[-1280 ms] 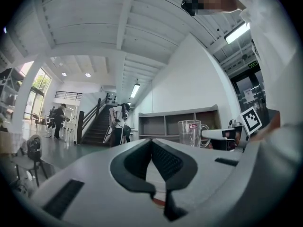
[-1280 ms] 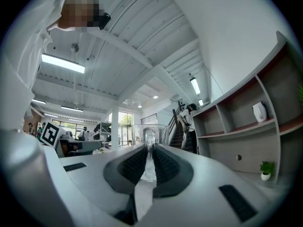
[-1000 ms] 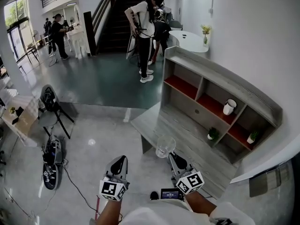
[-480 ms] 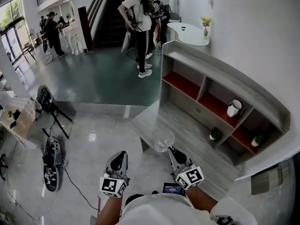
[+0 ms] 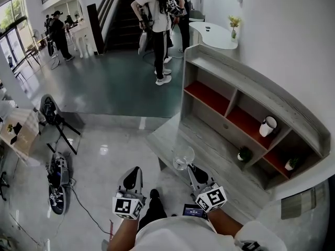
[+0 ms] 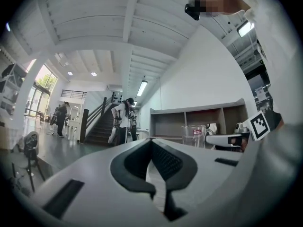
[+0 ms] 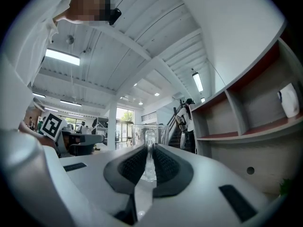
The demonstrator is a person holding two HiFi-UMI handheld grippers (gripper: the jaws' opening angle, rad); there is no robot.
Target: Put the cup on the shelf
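A clear glass cup is held upright by its wall in my right gripper, whose jaws are shut on it; in the right gripper view the cup rises between the pads. It hangs over the low front ledge of the grey shelf unit with red-floored compartments. My left gripper hovers to the left over the floor, jaws shut and empty. The cup also shows in the left gripper view, in front of the shelf.
A white mug stands in a middle compartment; two small plants sit lower right. People stand by the staircase. A tripod and gear lie on the floor at left. A round white table with flowers stands beyond the shelf.
The view has shifted slightly towards the shelf, and the right gripper with the cup has stayed over the ledge. The people at the stairs have moved a little.
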